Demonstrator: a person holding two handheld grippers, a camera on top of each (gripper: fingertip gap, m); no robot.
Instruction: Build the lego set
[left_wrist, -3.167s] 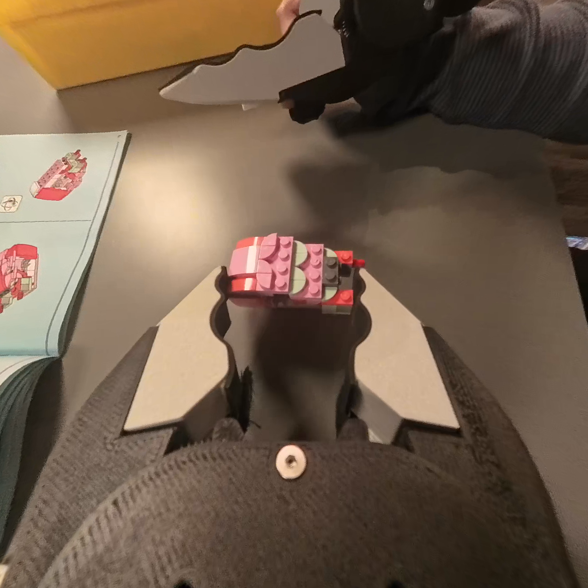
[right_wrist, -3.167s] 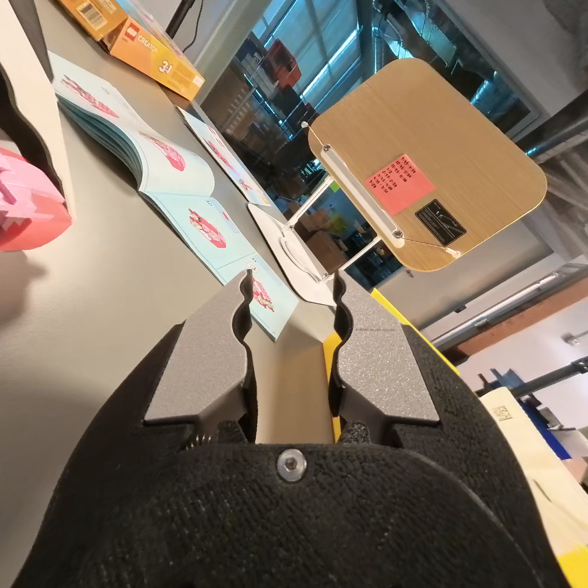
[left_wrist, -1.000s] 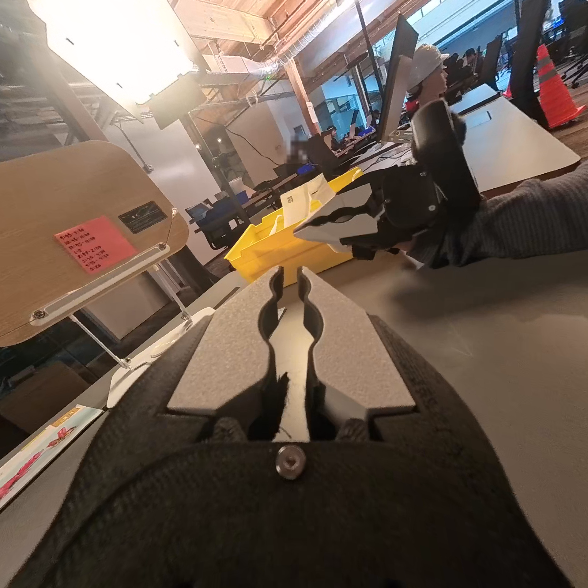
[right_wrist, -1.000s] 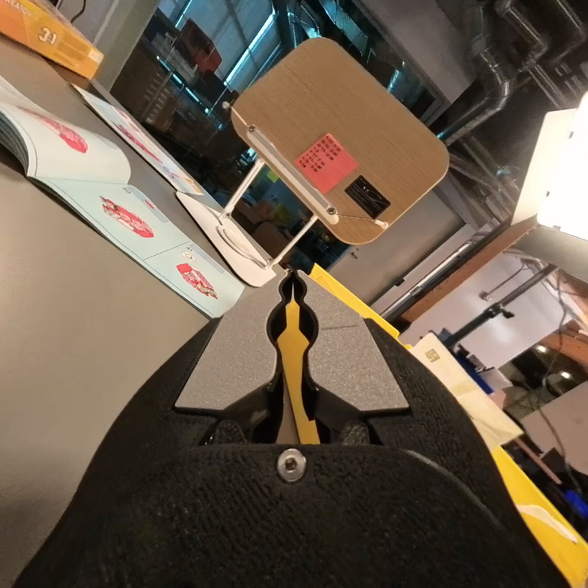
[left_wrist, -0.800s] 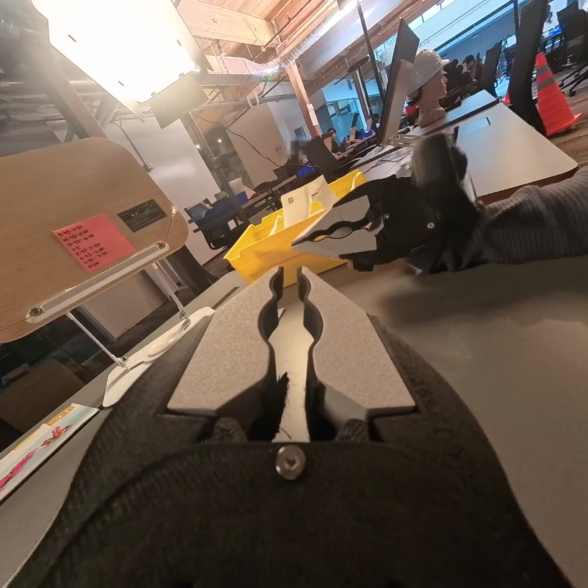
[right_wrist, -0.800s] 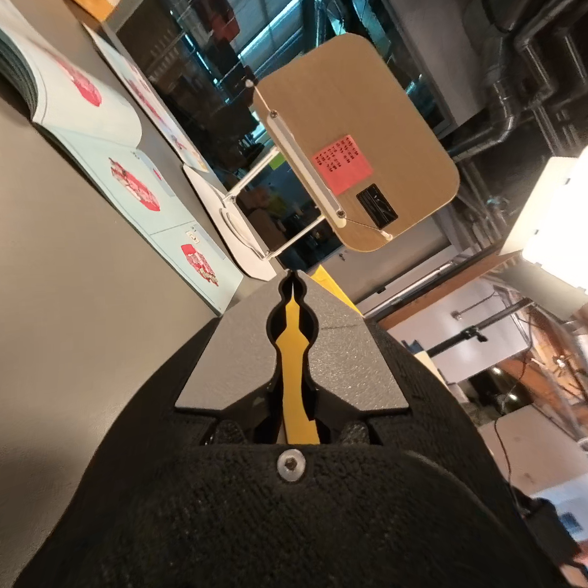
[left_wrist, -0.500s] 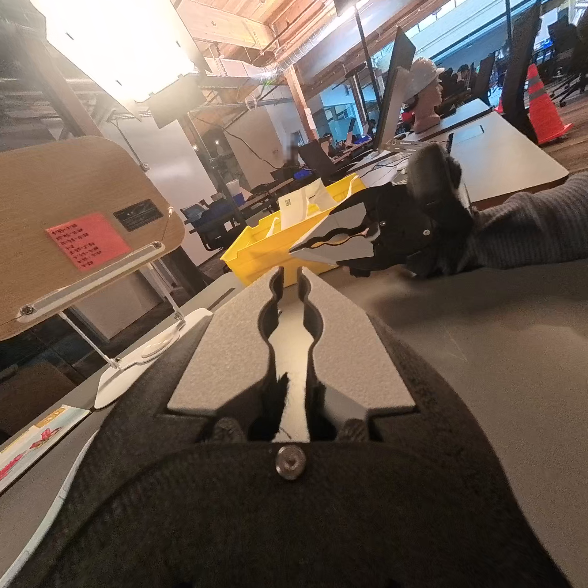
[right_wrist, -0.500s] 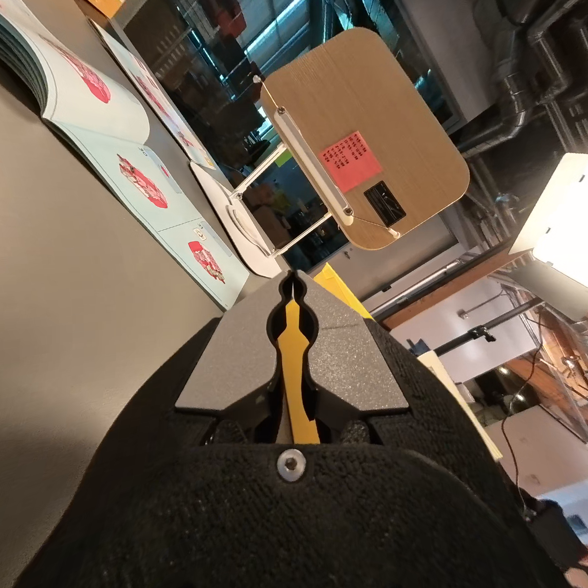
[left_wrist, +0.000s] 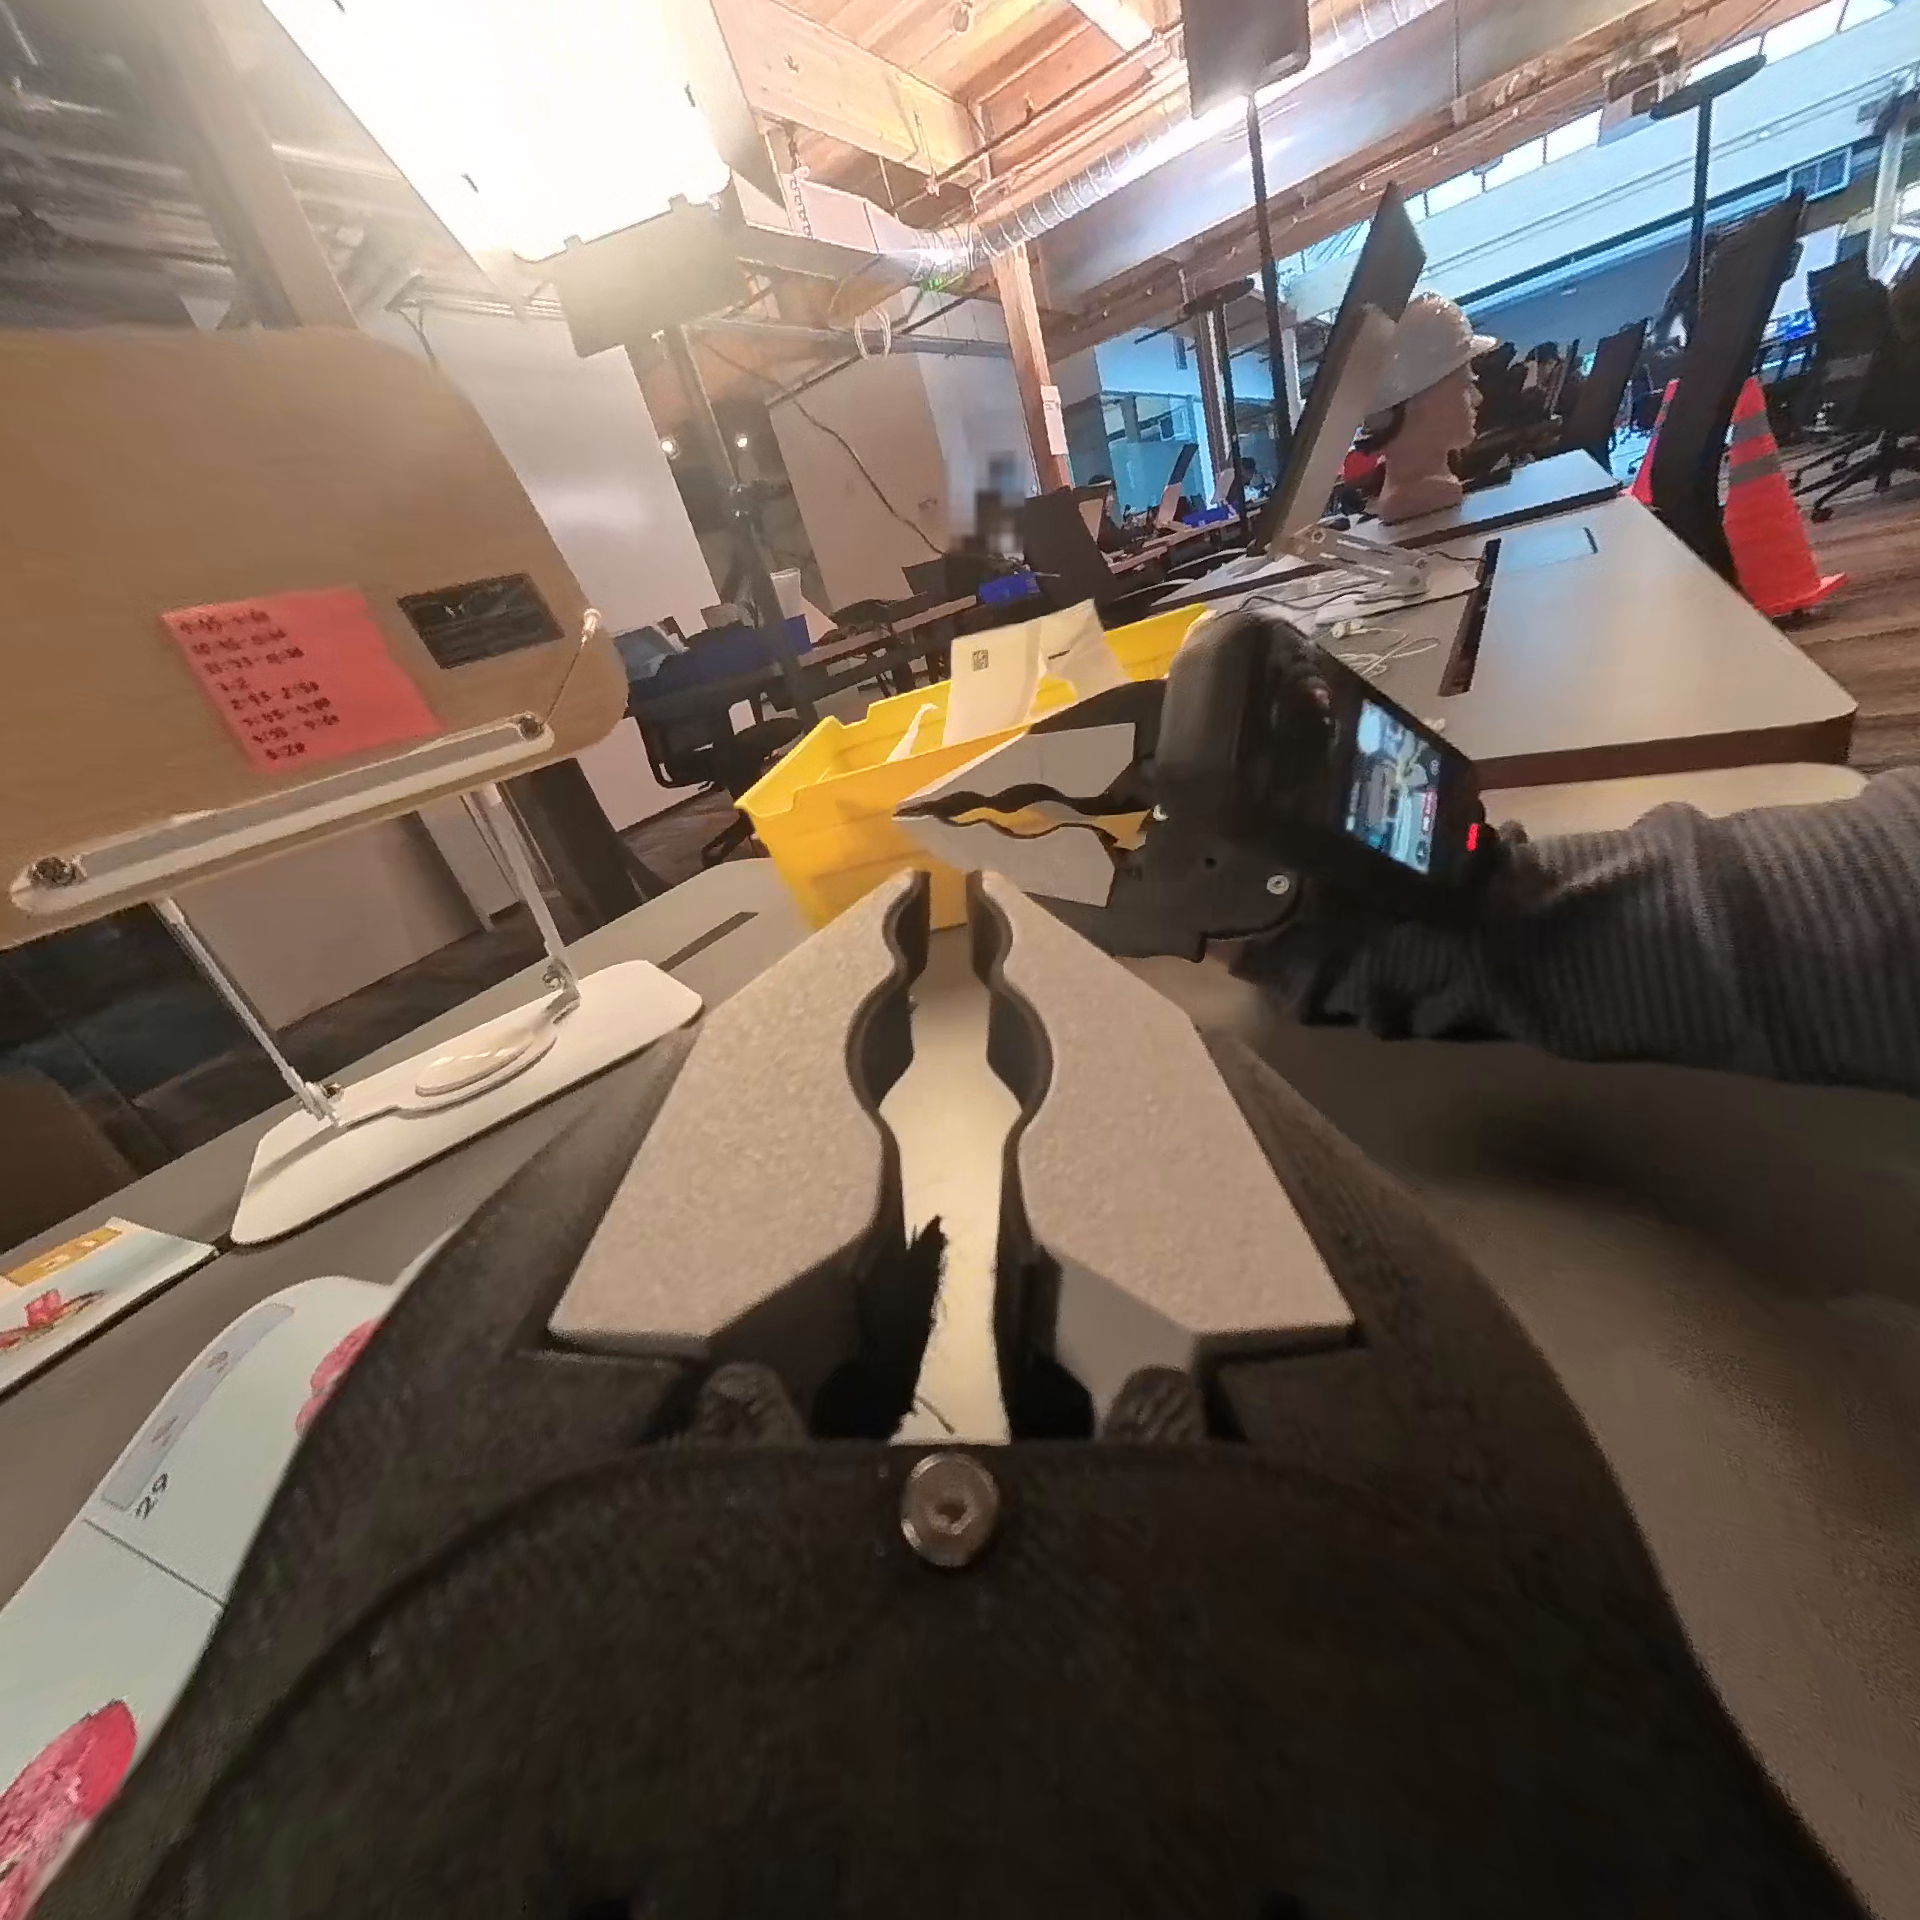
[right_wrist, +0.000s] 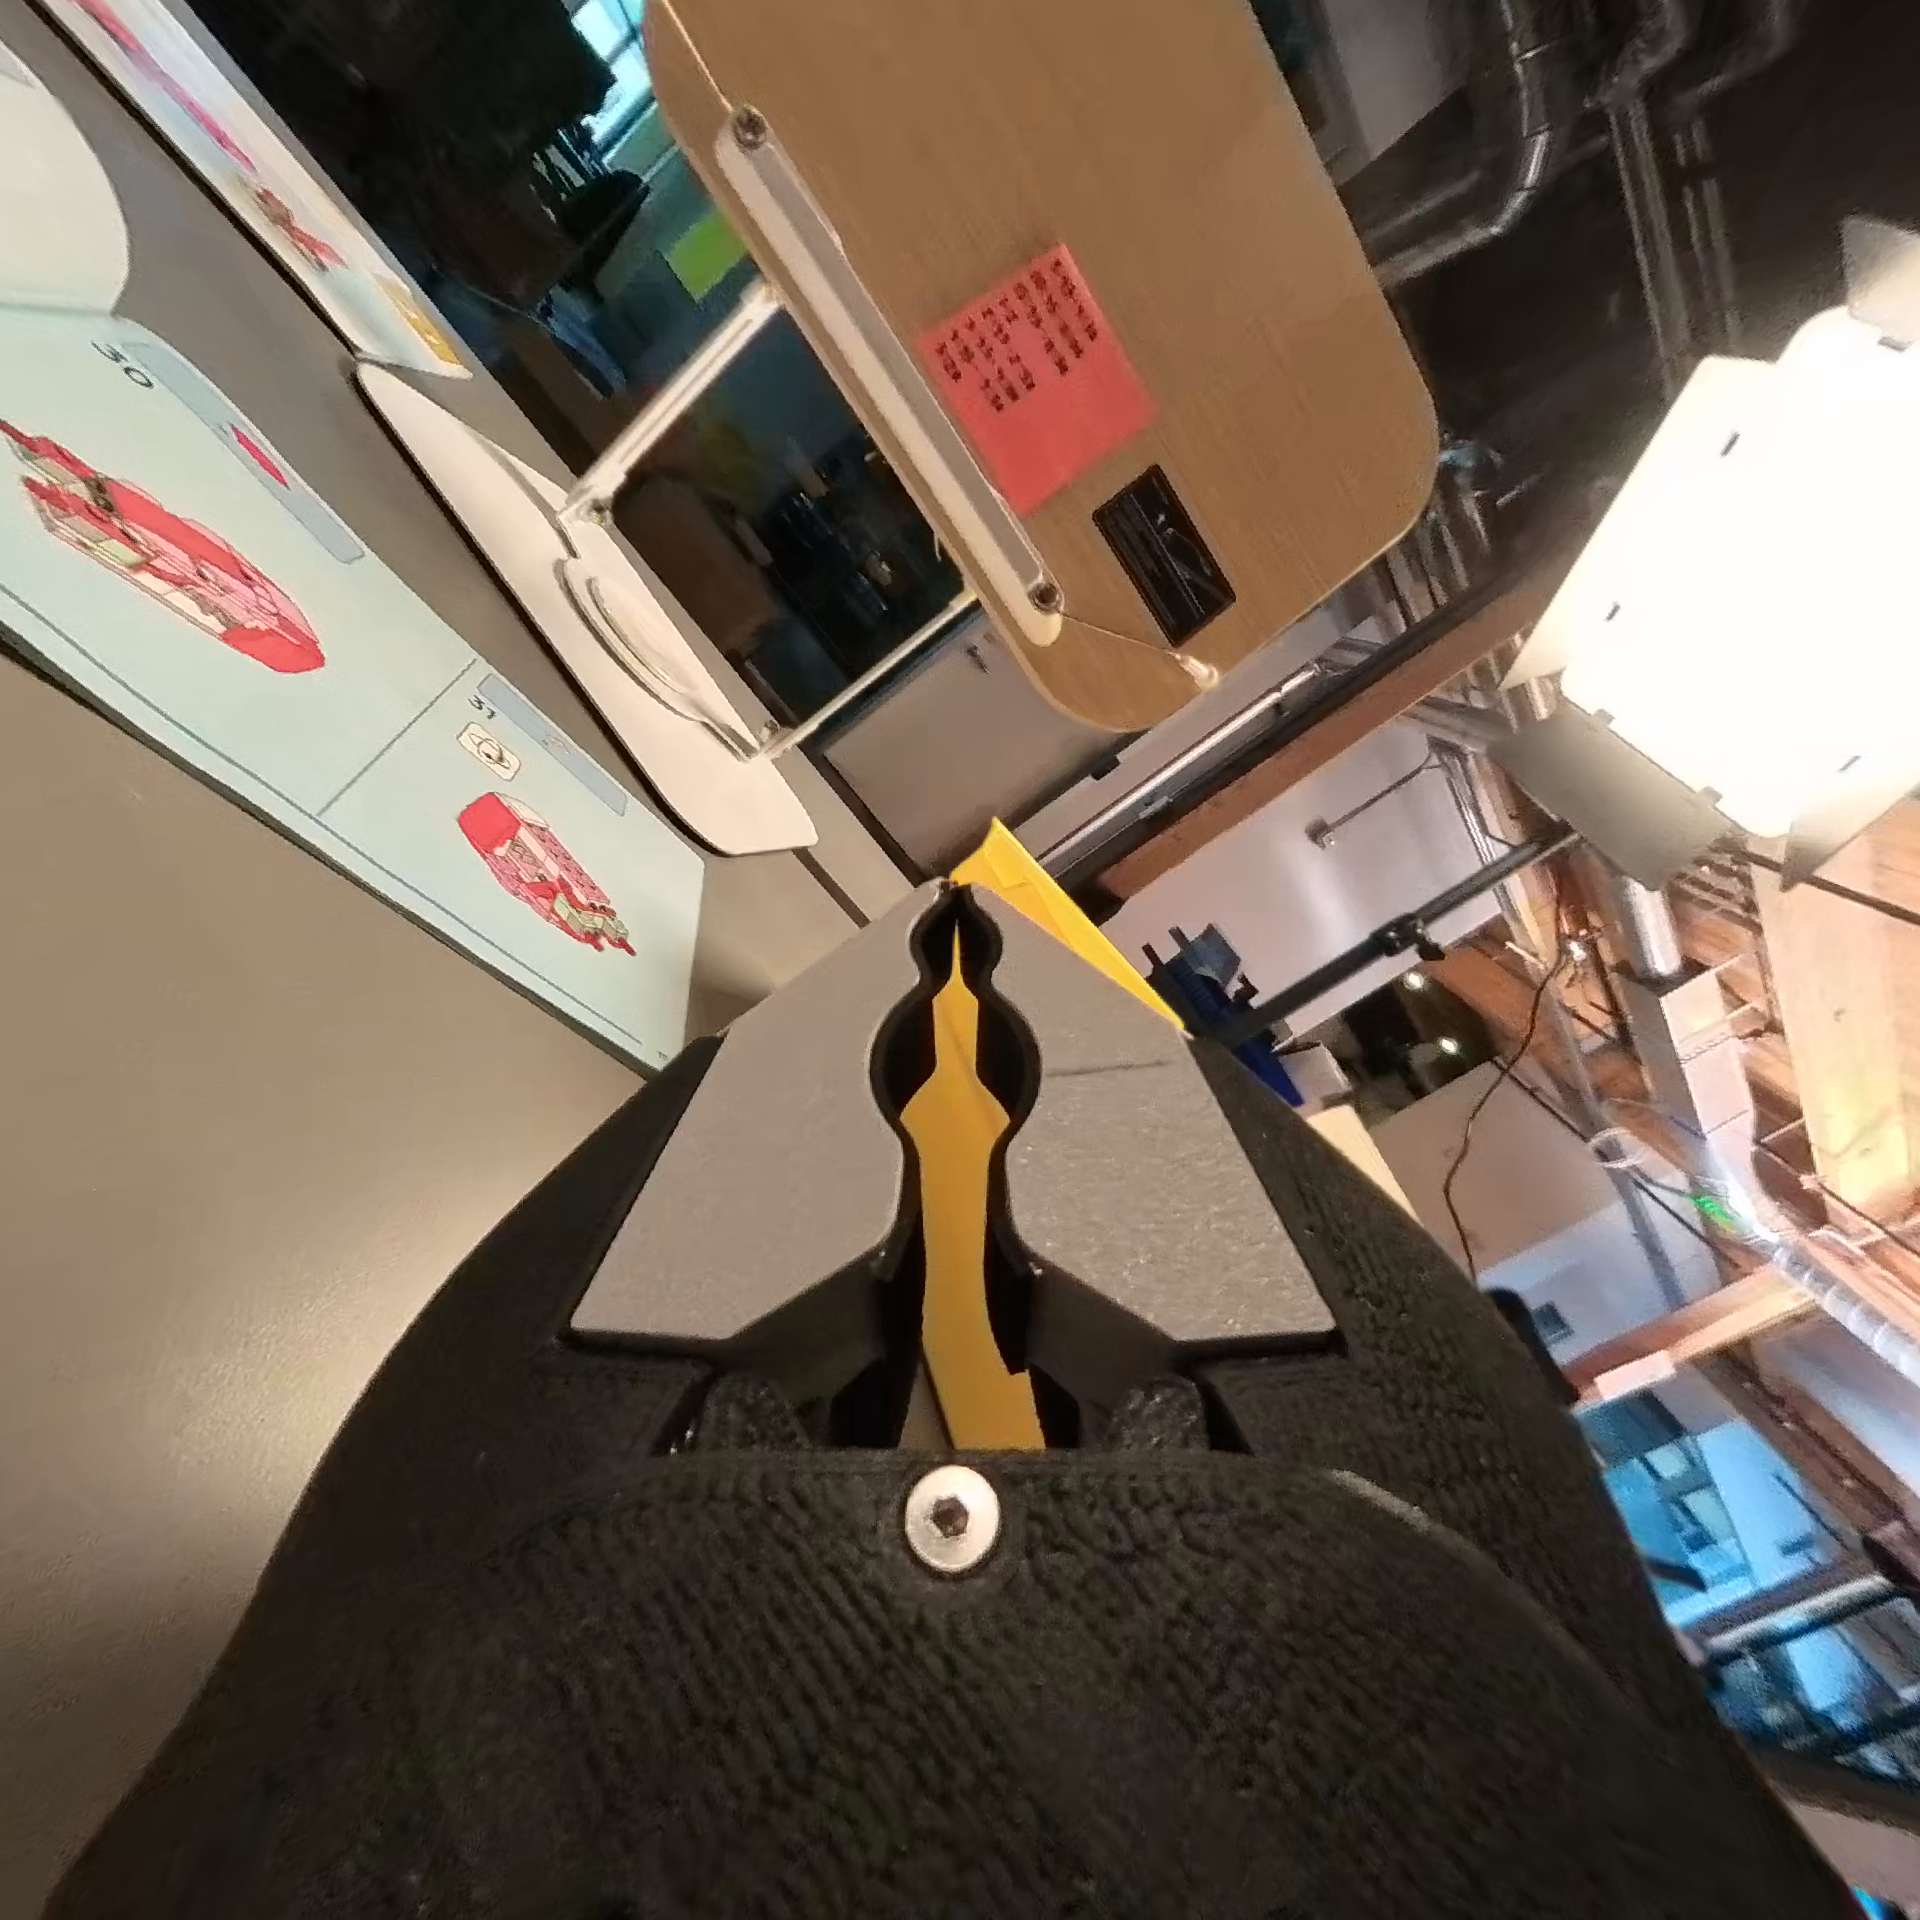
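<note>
Grey table (left_wrist: 1558, 1299) beneath: left claw (left_wrist: 943, 894) slightly apart, right claw (right_wrist: 954, 891) together, both bare.

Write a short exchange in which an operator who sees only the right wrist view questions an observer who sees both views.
Operator: Does the left gripper hold anything?
Observer: No. Its fingers stand slightly apart, and nothing lies between them.
Operator: I see only an edge of the yellow bin. What is in it?
Observer: Folded white paper sticks up out of it.
</note>
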